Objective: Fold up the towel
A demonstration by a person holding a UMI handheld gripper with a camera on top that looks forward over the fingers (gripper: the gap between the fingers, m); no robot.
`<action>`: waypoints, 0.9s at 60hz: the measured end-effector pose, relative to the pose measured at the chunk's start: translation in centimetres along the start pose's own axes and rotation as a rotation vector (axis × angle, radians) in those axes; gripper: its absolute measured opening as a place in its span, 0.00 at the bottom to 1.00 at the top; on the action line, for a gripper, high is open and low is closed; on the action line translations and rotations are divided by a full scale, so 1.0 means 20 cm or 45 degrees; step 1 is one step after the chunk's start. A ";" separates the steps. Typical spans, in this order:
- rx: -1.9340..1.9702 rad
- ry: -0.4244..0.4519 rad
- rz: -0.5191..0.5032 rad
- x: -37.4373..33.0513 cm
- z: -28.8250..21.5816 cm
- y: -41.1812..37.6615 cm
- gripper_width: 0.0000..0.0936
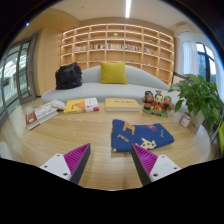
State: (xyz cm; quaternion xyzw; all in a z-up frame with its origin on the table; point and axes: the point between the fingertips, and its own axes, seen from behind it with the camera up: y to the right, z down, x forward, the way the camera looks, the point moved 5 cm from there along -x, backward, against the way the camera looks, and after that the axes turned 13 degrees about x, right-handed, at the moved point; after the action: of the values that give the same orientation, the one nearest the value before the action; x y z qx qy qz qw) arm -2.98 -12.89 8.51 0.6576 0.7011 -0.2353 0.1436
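A blue towel (140,134) with yellow and white marks lies crumpled on the wooden table (90,135), just ahead of my right finger. My gripper (110,162) is open and empty, hovering above the table's near part. Its pink pads (77,160) stand wide apart, with bare wood between them. The towel's near edge sits close to the tip of the right finger (146,160).
Books (82,105) and a magazine (42,115) lie at the table's far left, a yellow book (122,103) and small figurines (154,100) at the far side. A plant (200,98) stands right. A sofa (105,85) and shelves (115,45) lie beyond.
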 end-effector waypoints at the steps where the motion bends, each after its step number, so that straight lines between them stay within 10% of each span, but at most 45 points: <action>1: -0.003 -0.004 -0.008 0.05 0.00 -0.01 0.90; 19: -0.039 -0.099 0.029 0.61 -0.02 0.06 0.85; 27: -0.047 -0.117 0.018 0.66 -0.01 0.09 0.56; 35: -0.167 -0.083 0.085 0.69 -0.02 0.12 0.07; 44: -0.154 -0.117 0.059 0.66 -0.02 0.06 0.04; 54: 0.139 -0.160 -0.267 0.43 -0.07 -0.25 0.04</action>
State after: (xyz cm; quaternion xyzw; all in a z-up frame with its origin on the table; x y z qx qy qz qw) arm -8.63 -4.99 6.05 0.5713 0.7419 -0.3275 0.1258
